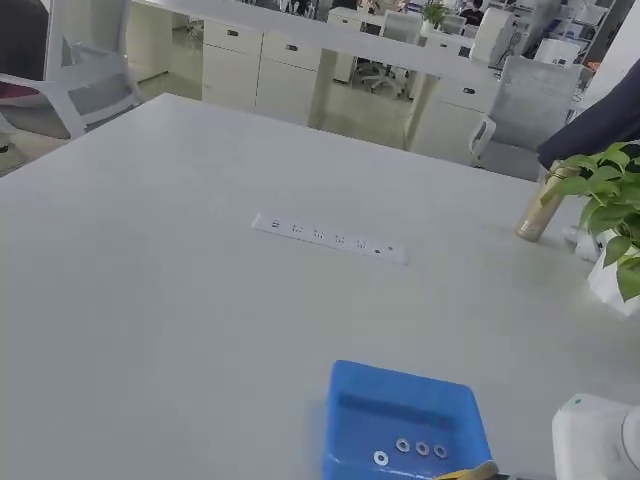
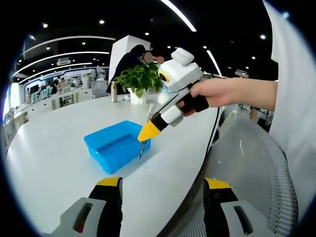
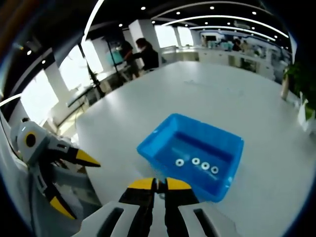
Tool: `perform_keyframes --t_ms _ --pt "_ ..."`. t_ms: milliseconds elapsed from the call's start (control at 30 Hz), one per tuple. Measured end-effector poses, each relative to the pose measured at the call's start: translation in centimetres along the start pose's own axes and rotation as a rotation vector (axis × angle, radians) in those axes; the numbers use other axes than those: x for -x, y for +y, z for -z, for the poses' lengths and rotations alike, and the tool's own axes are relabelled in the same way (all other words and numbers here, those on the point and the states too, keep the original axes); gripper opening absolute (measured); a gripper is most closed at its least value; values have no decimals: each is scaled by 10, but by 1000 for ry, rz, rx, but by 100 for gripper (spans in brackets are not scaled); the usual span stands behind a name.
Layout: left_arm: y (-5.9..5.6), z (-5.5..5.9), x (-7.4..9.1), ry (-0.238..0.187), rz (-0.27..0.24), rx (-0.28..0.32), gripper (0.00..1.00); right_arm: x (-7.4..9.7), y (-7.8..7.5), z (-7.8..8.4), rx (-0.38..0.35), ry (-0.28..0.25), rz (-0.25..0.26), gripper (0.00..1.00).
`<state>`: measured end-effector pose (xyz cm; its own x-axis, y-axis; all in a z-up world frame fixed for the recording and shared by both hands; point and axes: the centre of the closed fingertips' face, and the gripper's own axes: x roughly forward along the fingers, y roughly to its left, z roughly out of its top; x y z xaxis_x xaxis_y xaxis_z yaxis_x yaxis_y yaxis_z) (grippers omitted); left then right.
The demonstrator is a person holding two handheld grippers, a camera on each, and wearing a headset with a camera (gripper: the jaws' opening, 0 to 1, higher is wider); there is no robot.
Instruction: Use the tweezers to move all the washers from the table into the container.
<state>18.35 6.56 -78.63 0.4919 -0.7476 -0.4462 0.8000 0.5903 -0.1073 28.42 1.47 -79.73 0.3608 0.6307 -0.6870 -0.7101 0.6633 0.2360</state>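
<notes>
Four washers [image 3: 196, 161] are already laid in the blue container [image 3: 158, 155]; tweezers [image 2: 141, 149] are clamped by the right gripper [image 2: 144, 138], left gripper [image 2: 163, 184] held open.

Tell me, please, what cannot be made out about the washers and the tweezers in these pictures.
1. Head view: the bottom edge cuts off the blue container and the table in front of it, so what lies there cannot be counted.
2. Left gripper view: the tweezers in the right tool are too small to tell whether they hold anything, and the container's wall hides its inside.
</notes>
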Motion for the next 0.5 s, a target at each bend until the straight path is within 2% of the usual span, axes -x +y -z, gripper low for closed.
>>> perform_keyframes --t_ms 500 --pt "1 0 0 0 0 3 65 -13 -3 17 -16 55 -11 3"
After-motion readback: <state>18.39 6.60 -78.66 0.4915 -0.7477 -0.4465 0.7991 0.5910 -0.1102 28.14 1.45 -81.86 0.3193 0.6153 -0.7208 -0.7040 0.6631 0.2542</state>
